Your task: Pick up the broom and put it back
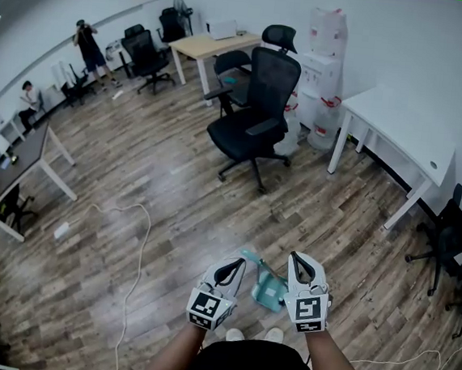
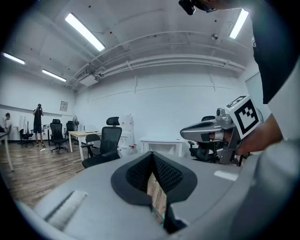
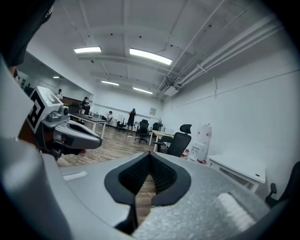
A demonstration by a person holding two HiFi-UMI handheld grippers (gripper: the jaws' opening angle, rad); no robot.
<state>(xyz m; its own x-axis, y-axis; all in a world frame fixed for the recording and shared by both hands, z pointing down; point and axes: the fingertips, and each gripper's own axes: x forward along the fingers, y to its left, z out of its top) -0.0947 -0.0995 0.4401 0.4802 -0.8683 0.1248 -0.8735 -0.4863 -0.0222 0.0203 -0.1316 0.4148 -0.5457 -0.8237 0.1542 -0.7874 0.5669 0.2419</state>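
Jaws of the left hand-held gripper (image 1: 237, 263) and right hand-held gripper (image 1: 296, 258) sit together, both empty. What we take for the teal broom (image 1: 268, 288) lies on the floor (image 1: 171, 215) below, between the 2. We should part 1 pair, dip low and clamp the handle squarely.

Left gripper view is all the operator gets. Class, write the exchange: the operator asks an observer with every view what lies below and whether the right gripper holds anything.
Operator: What lies below me?
Observer: A teal dustpan lies on the floor, between the left gripper and the right gripper in the head view.
Operator: Does the right gripper hold anything?
Observer: No. In its own view the jaws are together, with only floor seen past them.
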